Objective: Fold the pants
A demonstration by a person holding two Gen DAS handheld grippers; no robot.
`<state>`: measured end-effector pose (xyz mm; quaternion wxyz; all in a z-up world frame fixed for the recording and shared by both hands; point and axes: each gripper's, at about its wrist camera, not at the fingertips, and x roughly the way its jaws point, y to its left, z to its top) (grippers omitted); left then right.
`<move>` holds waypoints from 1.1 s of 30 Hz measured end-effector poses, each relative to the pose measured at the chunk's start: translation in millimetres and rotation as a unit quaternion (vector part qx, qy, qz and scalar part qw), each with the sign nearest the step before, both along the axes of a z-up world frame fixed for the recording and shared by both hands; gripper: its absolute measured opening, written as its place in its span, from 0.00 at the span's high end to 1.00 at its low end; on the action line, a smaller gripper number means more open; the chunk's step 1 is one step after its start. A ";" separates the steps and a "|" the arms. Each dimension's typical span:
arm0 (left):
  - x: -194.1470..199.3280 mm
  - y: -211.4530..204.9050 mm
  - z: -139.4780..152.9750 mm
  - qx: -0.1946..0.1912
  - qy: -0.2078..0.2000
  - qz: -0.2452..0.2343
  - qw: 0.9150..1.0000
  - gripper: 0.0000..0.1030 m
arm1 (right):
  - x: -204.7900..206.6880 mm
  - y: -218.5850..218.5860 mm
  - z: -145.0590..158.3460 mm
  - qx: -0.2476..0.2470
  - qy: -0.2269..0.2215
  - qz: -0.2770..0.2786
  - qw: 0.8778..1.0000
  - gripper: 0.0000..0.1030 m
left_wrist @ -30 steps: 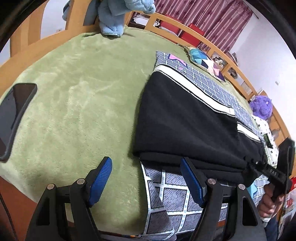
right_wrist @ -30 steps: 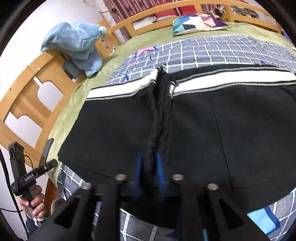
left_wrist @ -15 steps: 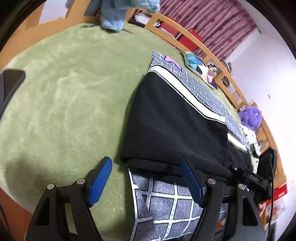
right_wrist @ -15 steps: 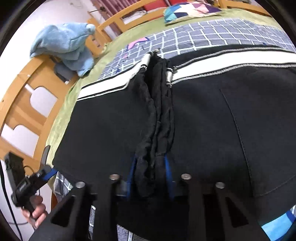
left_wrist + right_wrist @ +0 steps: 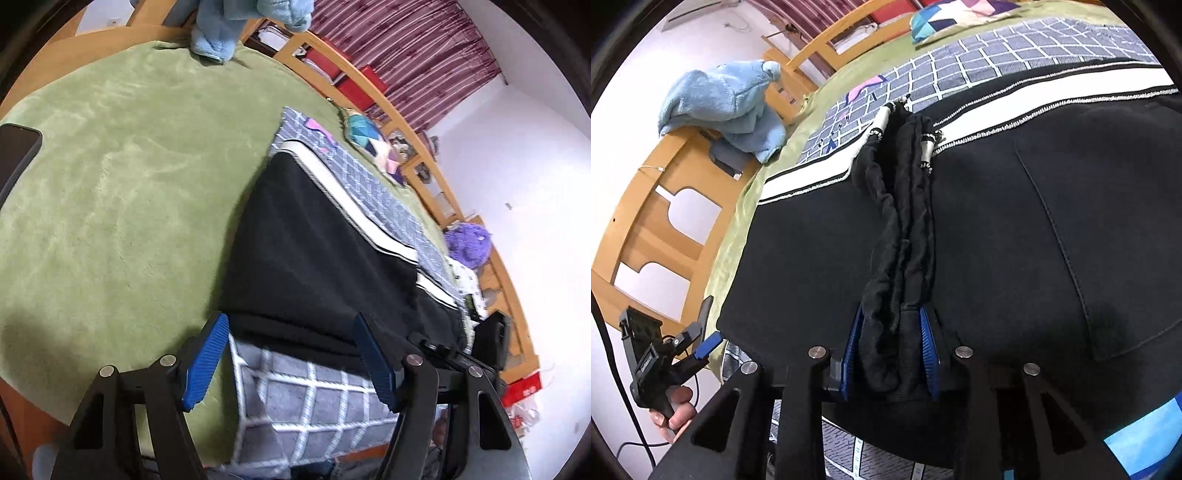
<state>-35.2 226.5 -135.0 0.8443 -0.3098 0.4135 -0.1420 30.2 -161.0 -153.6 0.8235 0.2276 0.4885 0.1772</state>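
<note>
- Black pants (image 5: 314, 251) spread flat on grid-patterned blanket (image 5: 317, 402) over green bedcover (image 5: 122, 192)
- Right gripper (image 5: 892, 354) pinching bunched black fabric, jaws just eased wider
- Left gripper (image 5: 291, 362) spread, narrowing lately, straddling pants' near edge, pads clear

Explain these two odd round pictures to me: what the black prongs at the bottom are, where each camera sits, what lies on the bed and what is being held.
There is no robot here. A person holds a hand tool in each hand, each with two fingers tipped by blue pads and a wide-angle camera looking along them; that lens makes the pictures round. The black prongs are those fingers.

One picture comes from the left gripper. Its jaws stand apart at the near edge of the black pants and hold nothing; they have just been closing a little.

The other comes from the right gripper, which pinches a bunched fold of the pants between its pads; its jaws have just eased open slightly. The left hand shows at the lower left of that picture.

The pants lie on a checked cloth over a green blanket. A blue towel hangs on the bed frame.
</note>
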 end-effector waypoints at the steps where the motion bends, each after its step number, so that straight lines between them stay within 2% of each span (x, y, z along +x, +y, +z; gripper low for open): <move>1: -2.7 -1.9 1.7 -0.004 -0.003 -0.006 1.000 0.34 | 0.5 -2.1 -0.5 -0.002 0.000 0.002 1.000 0.69; 4: -8.8 -15.7 2.9 -0.012 -0.006 -0.026 1.000 0.34 | 0.1 1.5 4.1 -0.021 -0.004 0.004 1.000 0.67; 7: -6.3 -32.6 -7.9 -0.010 0.010 -0.037 0.999 0.34 | -3.0 7.1 10.1 -0.052 -0.018 0.006 0.998 0.63; 10: 1.5 -35.5 -29.5 -0.010 0.040 -0.017 0.999 0.34 | -10.2 11.7 18.1 -0.083 -0.033 0.012 0.996 0.61; 13: 5.2 -23.4 -39.4 -0.048 0.031 0.013 0.998 0.34 | -18.1 5.2 24.4 -0.091 -0.038 0.013 0.995 0.56; 16: 12.9 -12.6 -38.7 -0.062 0.021 0.041 0.997 0.34 | -28.0 -8.7 28.6 -0.079 -0.037 0.009 0.996 0.56; 20: 30.8 -8.5 -45.9 -0.094 0.037 0.050 0.994 0.34 | -38.5 -23.7 37.2 -0.100 -0.046 -0.016 0.994 0.56; 26: 41.1 -23.2 -36.9 -0.075 0.040 0.073 0.994 0.34 | -47.1 -49.1 36.4 -0.109 -0.045 -0.043 0.992 0.56; 28: 38.5 -27.4 -28.0 -0.063 0.027 0.078 0.995 0.43 | -49.3 -58.0 36.0 -0.125 -0.047 -0.056 0.989 0.56; 30: 38.3 -33.3 -13.6 -0.032 0.014 0.078 0.996 0.68 | -52.0 -67.4 34.7 -0.132 -0.051 -0.063 0.988 0.56; 32: 39.8 -42.6 5.0 0.008 0.003 0.065 0.998 0.84 | -50.6 -74.7 35.0 -0.142 -0.052 -0.063 0.986 0.56; 33: 40.9 -46.9 14.9 0.026 -0.002 0.059 0.998 0.86 | -49.4 -77.7 35.5 -0.148 -0.051 -0.062 0.986 0.56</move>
